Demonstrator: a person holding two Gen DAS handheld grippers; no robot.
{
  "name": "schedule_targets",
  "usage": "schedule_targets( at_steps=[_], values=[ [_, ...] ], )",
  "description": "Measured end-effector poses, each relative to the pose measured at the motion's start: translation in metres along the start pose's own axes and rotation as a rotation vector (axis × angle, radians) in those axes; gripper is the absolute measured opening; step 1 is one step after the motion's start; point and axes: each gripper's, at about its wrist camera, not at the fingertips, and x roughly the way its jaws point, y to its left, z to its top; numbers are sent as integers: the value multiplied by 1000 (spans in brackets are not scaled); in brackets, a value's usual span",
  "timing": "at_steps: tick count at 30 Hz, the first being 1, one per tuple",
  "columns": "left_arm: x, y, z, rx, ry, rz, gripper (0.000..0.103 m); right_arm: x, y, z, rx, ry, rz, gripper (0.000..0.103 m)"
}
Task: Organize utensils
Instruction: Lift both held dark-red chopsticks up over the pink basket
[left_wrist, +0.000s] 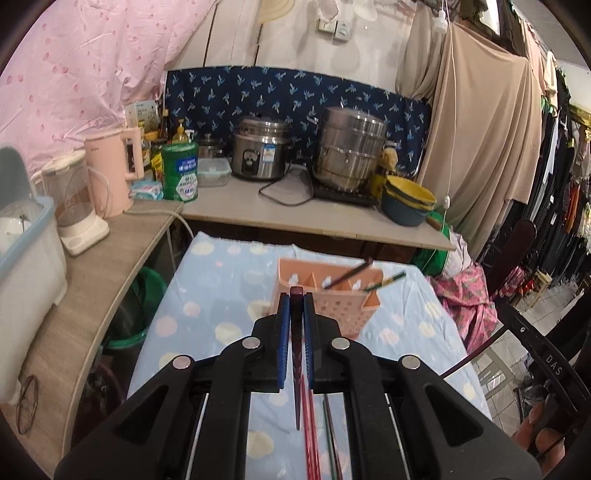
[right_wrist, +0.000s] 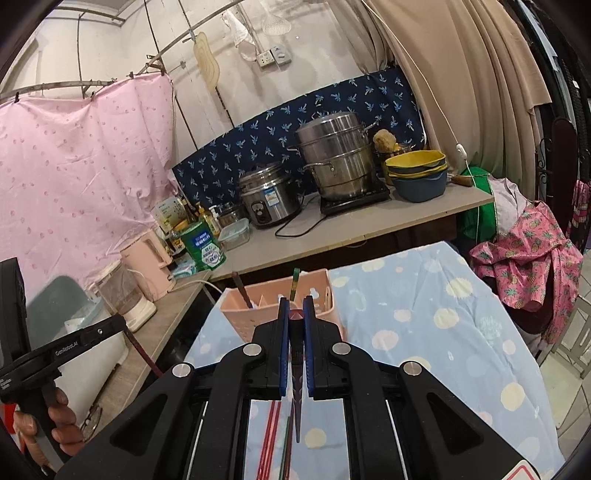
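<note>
My left gripper (left_wrist: 296, 295) is clenched on a dark maroon chopstick (left_wrist: 297, 321), tapering to a point; my right gripper (right_wrist: 295, 303) clamps another (right_wrist: 296, 354). Red chopsticks (left_wrist: 309, 435) lie on the dotted cloth (left_wrist: 207, 306) below. Beyond stands the pink slotted holder (left_wrist: 325, 299), two sticks leaning inside.

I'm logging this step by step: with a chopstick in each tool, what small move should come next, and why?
Probably carry both forward over the pink holder and tip the points down. The left tool and right tool are each shut on a dark red chopstick, above the cloth, short of the holder, where two chopsticks already stand.
</note>
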Motion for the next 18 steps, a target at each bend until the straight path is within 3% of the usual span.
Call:
schedule_targets(
  at_steps=[11, 18],
  values=[
    [7, -8, 79, 8, -156, 1, 7, 23, 12, 79, 41, -193, 47, 7],
    [16, -10, 111, 6, -233, -8, 7, 52, 14, 109, 71, -218, 68, 7]
  ],
)
